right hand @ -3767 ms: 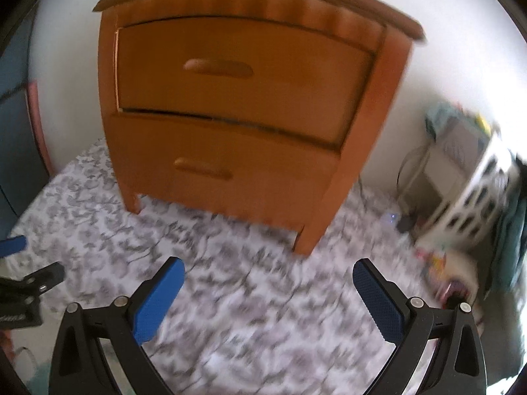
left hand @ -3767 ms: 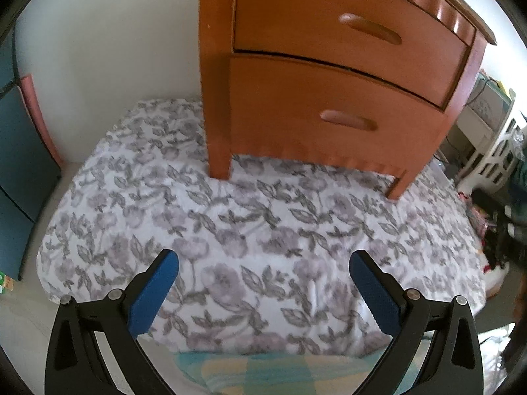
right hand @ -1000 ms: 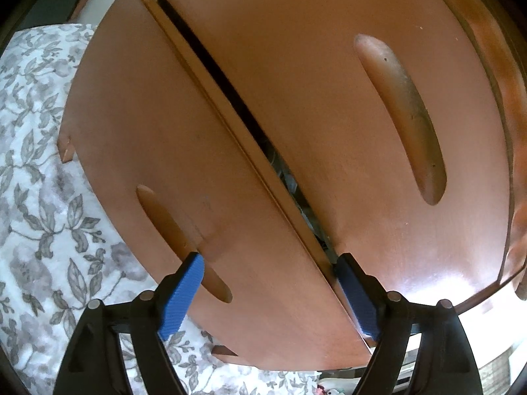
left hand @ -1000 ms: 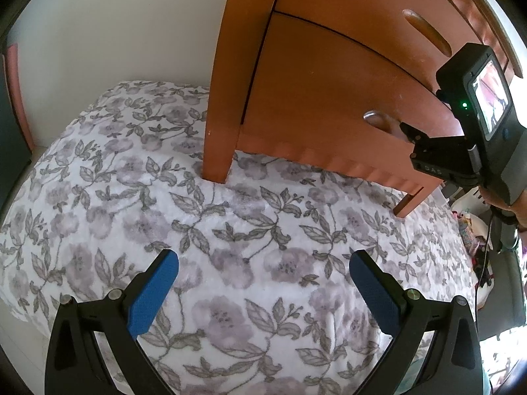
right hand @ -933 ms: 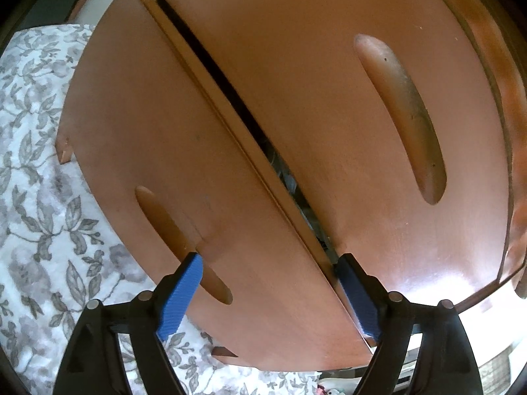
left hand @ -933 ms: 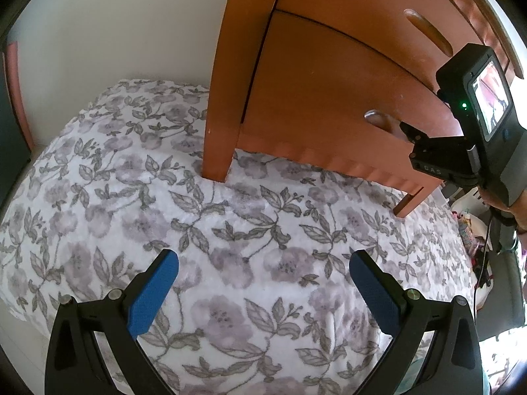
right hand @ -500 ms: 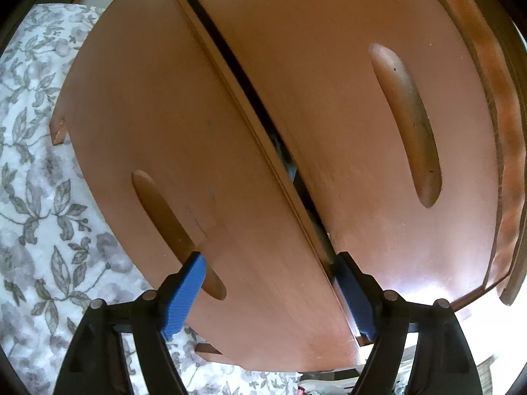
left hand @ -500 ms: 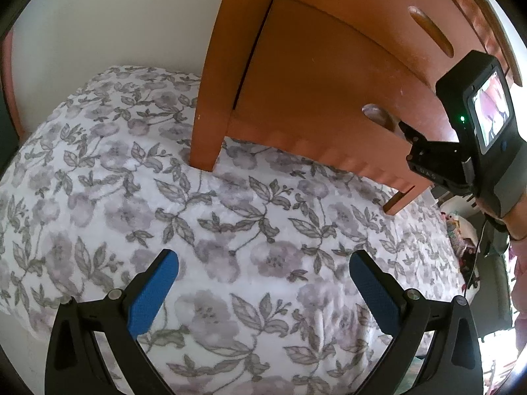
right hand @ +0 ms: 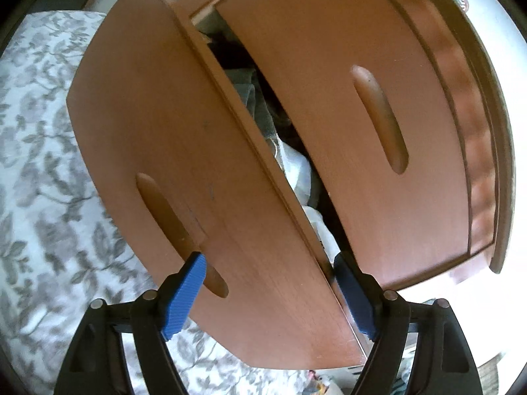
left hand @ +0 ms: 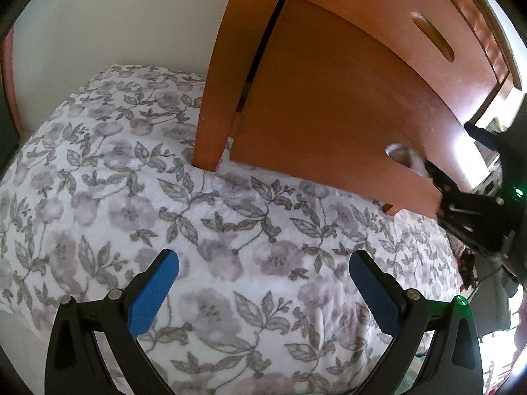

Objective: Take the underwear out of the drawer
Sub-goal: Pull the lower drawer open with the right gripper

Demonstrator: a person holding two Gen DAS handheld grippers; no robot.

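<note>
Right claw [right hand: 268,291] clamped across the front panel of the lower drawer [right hand: 184,151], one pad by the handle slot [right hand: 179,227] and the other over the top edge, with the drawer part-way out of the nightstand [left hand: 378,33]; left claw [left hand: 262,291] wide open, holding nothing, hovering above the flowered quilt [left hand: 131,197]. Folded cloth [right hand: 260,105] packed in the gap behind the panel, probably the underwear, though too shadowed to tell for sure. Could slip off that smooth wood under an uneven pull, or jam the drawer crooked, or tip the nightstand on the soft quilt.
</note>
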